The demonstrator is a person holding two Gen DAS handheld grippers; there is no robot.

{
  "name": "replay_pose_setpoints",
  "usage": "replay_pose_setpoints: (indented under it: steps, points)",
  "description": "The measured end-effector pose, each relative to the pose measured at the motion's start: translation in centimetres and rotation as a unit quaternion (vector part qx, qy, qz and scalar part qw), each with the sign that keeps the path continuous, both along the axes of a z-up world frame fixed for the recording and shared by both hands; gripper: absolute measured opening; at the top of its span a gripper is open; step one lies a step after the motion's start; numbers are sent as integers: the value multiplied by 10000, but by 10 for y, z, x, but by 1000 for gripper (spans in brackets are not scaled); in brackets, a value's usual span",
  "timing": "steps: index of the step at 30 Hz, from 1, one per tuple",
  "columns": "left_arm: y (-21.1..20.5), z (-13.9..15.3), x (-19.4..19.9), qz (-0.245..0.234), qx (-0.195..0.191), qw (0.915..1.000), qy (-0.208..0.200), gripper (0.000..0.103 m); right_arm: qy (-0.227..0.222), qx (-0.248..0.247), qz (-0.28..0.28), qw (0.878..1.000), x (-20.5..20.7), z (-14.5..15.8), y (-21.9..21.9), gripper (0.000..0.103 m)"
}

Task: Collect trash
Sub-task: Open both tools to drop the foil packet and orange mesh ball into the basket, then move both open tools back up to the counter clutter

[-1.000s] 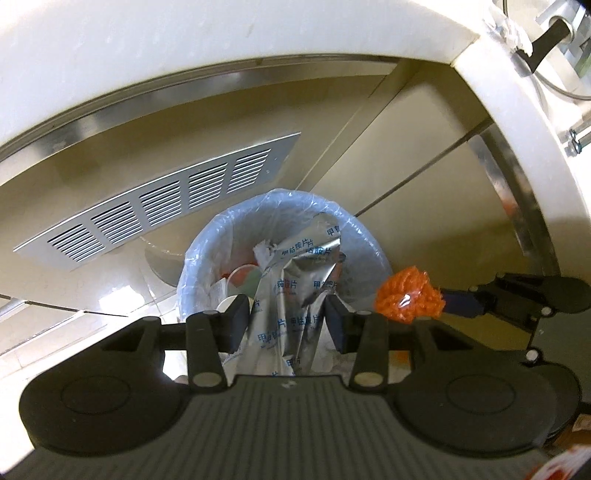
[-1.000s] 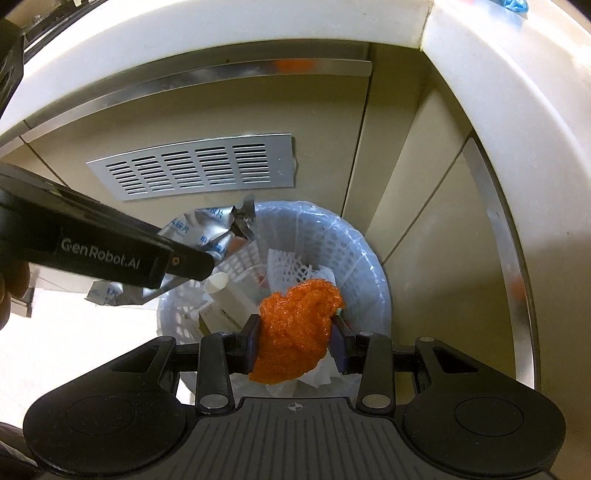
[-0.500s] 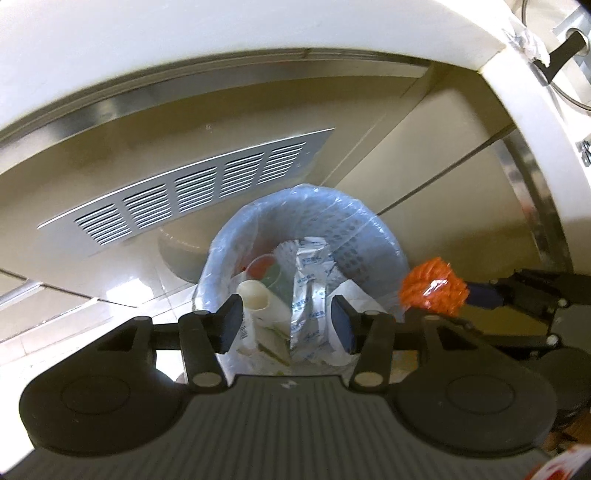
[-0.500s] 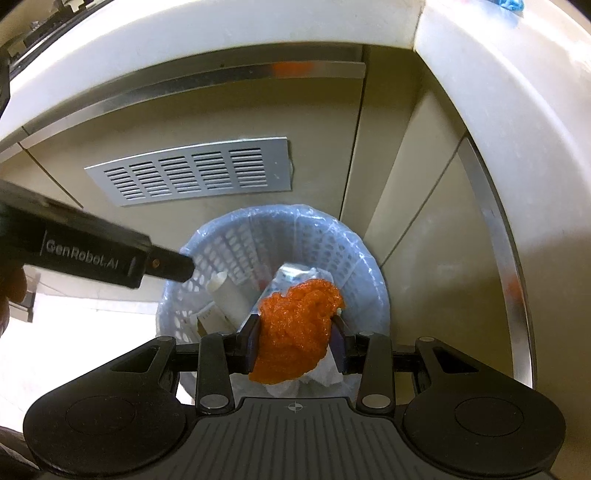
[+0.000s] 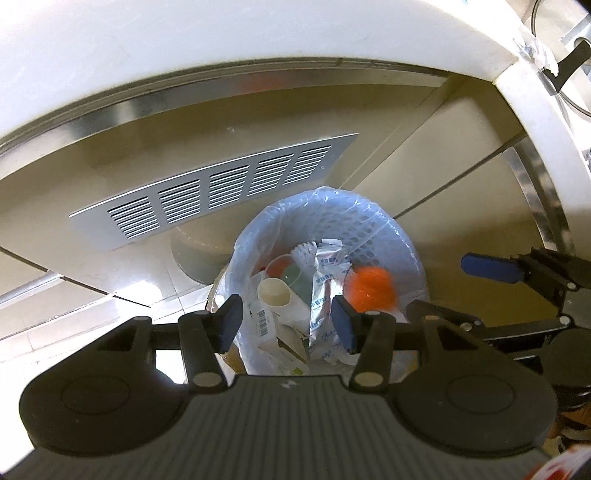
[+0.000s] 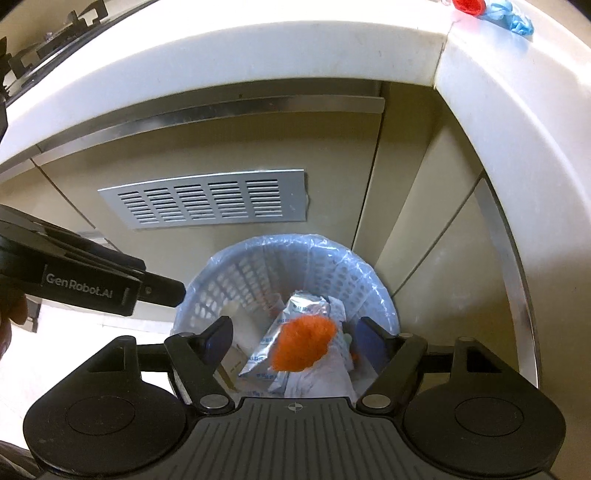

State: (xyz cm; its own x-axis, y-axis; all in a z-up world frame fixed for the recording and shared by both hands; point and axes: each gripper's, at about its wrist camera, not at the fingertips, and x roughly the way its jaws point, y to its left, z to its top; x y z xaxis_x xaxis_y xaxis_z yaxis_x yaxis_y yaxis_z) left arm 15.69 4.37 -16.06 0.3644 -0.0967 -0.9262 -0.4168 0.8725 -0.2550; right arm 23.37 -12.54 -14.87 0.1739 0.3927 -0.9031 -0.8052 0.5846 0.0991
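Orange trash: a blurred, crumpled orange plastic wad point(image 6: 303, 344) sits over the mouth of the bin, touching neither gripper; in the left wrist view it appears inside the bin's right half point(image 5: 370, 288).
Bin: a round, pale blue perforated plastic basket lined with a clear bag point(image 6: 328, 269), standing on the floor in the corner of the cabinets.
Bin contents: silver foil packets with blue print point(image 5: 325, 280), a white tube-shaped container point(image 5: 275, 293), white paper and cartons.
Right gripper point(image 6: 295, 341): fingers spread wide apart, nothing between them, positioned directly above the bin.
Left gripper point(image 5: 286, 319): fingers apart, holding nothing, also above the bin; in the right wrist view its black body labelled "GenRobot.AI" enters from the left.
Surroundings: beige cabinet doors carrying a silver louvred vent plate point(image 6: 207, 203); a white countertop edge point(image 6: 258, 55) curves overhead.
Countertop item: a crumpled blue glove point(image 6: 511, 16) near the corner.
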Motion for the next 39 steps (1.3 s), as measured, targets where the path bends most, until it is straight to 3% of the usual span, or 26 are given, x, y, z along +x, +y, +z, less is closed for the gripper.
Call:
replay_pose_setpoints:
  steps: [15,22,29,39]
  points:
    - [-4,17,-2,-233,90,9992,-323,49,-300,178,27,9994,-5,24,-4,74]
    - [-4,40,-4,-417,-29,9963,-753,49,-784,587,42,9952,-13,62,-14,74]
    - [-15,91,-6,-1010,88,9835,-1497,54,-1817,1338,-95,9742,-19,122,-35,74]
    - [-22,144,40,-964,577,9656,-2347,59,-2339,1742,-930,9520,43,170,-55,74]
